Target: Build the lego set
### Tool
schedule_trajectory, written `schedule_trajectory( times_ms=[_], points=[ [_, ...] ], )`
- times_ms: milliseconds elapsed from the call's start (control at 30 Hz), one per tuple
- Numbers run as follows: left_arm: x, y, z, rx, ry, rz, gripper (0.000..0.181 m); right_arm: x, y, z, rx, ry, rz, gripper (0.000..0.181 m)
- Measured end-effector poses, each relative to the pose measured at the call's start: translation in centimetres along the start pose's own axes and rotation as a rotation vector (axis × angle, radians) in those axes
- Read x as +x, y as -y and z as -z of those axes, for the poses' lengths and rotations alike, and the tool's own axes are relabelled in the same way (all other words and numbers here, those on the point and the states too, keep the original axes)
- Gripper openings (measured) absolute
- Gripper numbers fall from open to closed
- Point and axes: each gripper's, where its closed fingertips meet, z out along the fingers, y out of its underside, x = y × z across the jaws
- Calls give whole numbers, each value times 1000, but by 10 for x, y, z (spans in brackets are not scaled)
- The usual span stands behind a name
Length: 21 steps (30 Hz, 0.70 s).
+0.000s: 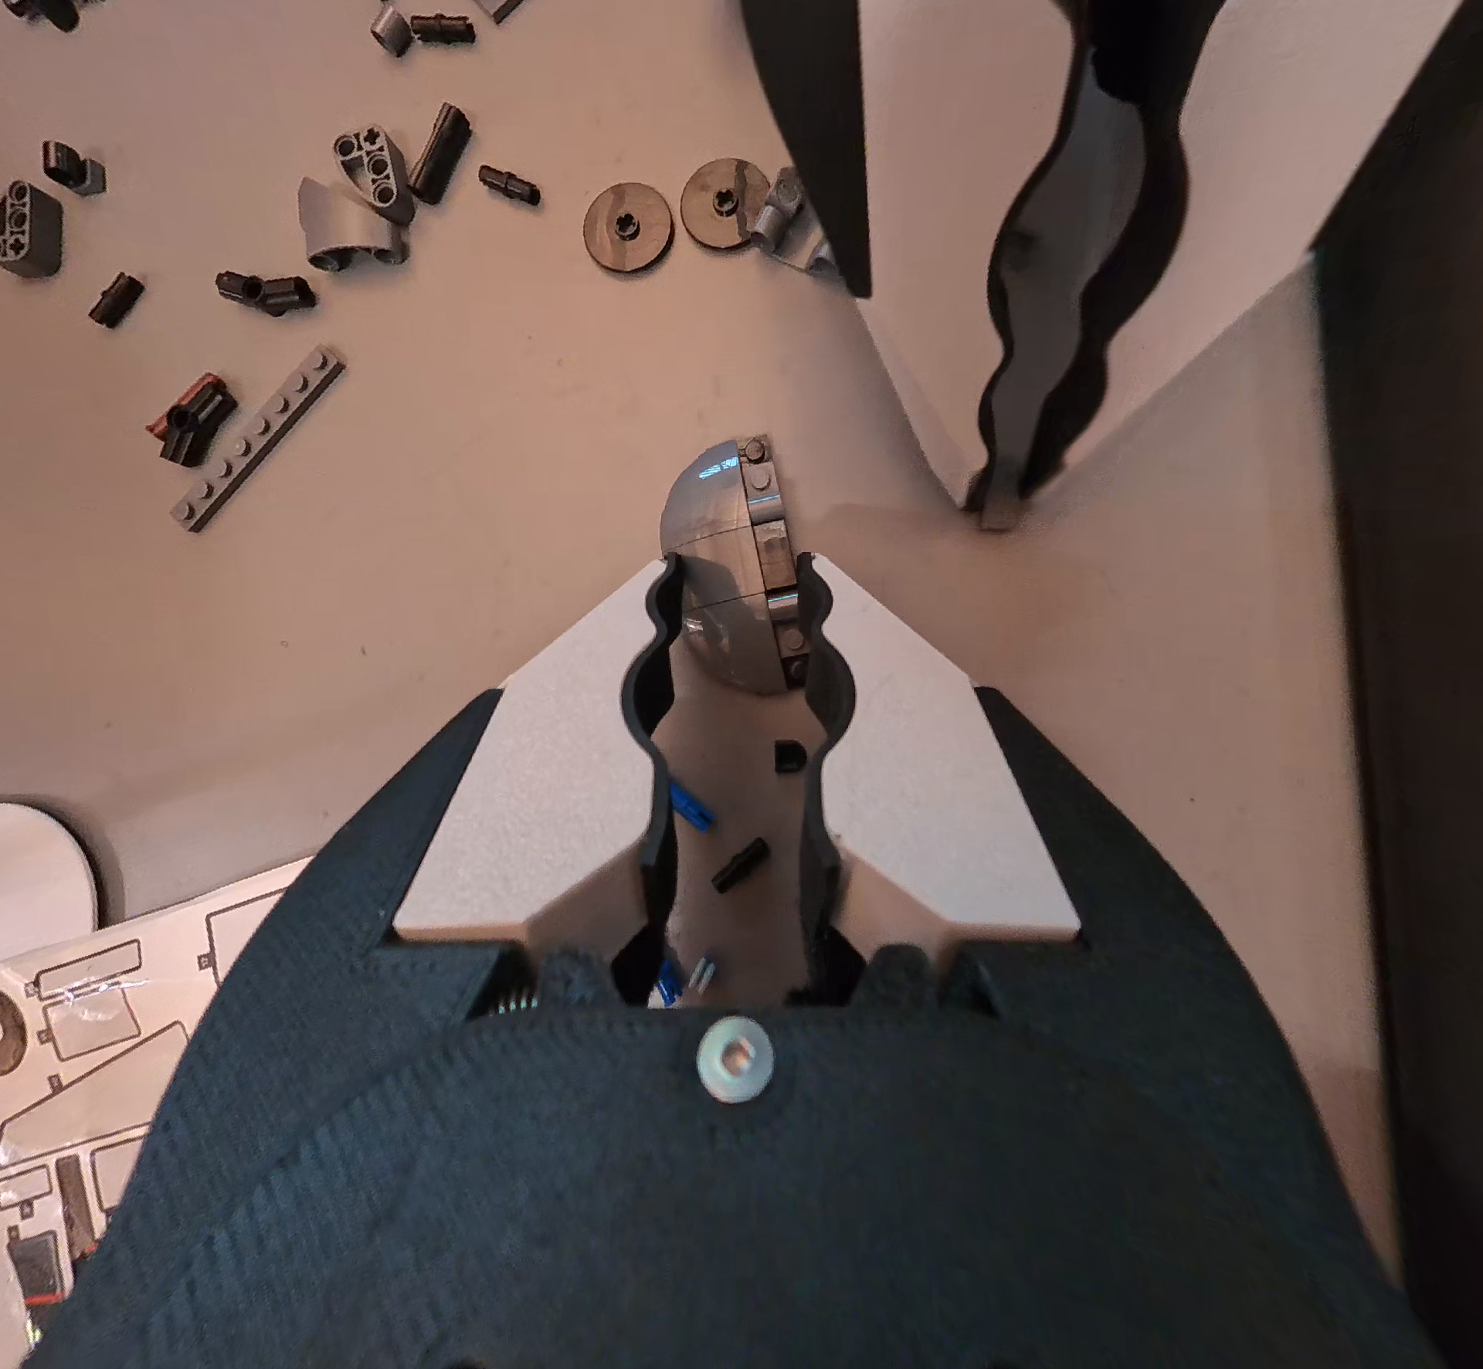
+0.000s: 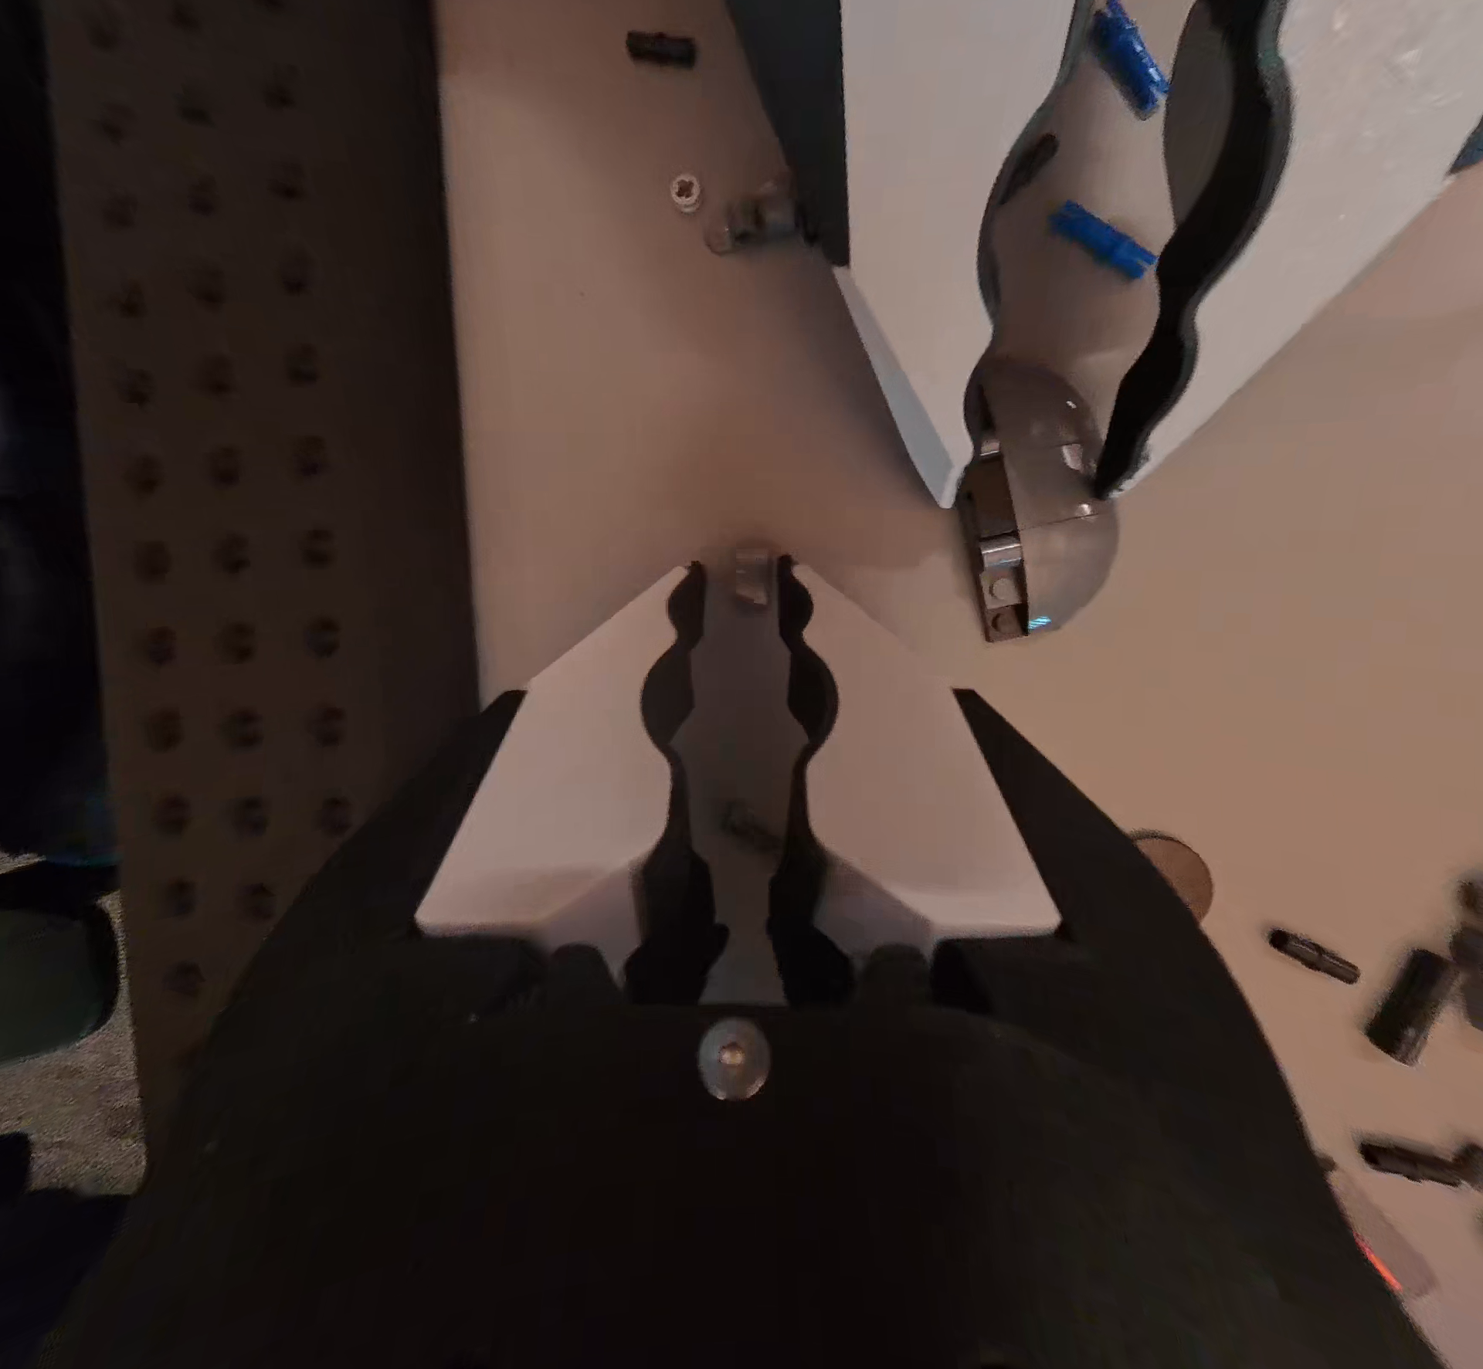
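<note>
Left gripper (image 1: pixel 737 576): jaws nearly closed, clamped on the dome (image 1: pixel 726 528), a half-round grey assembly with a dark studded edge. Held only at the jaw tips; most of the dome sticks out past them, studded edge turned toward the right jaw.

Loose parts on the worktop (image 1: pixel 497 608) far left of and beyond the left jaws: long grey plate (image 1: pixel 261 440), two round discs (image 1: pixel 627 227), black pins, grey beams. Blue pin (image 1: pixel 692 805) and black pin (image 1: pixel 740 865) lying under the gap between the jaws. Sticker sheet (image 1: pixel 96 1010) low left of the gripper body.

Right gripper (image 2: pixel 738 572): jaws narrowly parted, pinching a small grey piece (image 2: pixel 750 576) at the very tips. Dome (image 2: pixel 1035 520) just right of and beyond these jaws, not touching the piece.

Risks, judged:
- Tip-only grip on a curved shell: push from the mating press likely to pivot or squirt the dome out.
- Small piece barely seated in the right jaws; any sideways load at contact could twist or drop it among the loose pins.
- Stud alignment hard to see, edge dark and partly hidden by the left jaws. Misaligned press could pop dome panels apart.
- Jaw tips close together at mating; collision possible.
</note>
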Motion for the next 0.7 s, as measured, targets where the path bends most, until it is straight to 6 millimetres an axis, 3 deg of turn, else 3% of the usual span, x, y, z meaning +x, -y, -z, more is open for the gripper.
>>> schedule_trajectory(
  times_ms=[67,333,700],
  points=[
    [0,0,0,1,-1,0,26,3,-1,1,-12,-40,31,7],
    [2,1,0,3,-7,-6,26,32,-1,18,21,-135,67,7],
    [2,1,-1,7,-10,-7,26,57,-4,18,-40,-210,139,7]
  ],
)
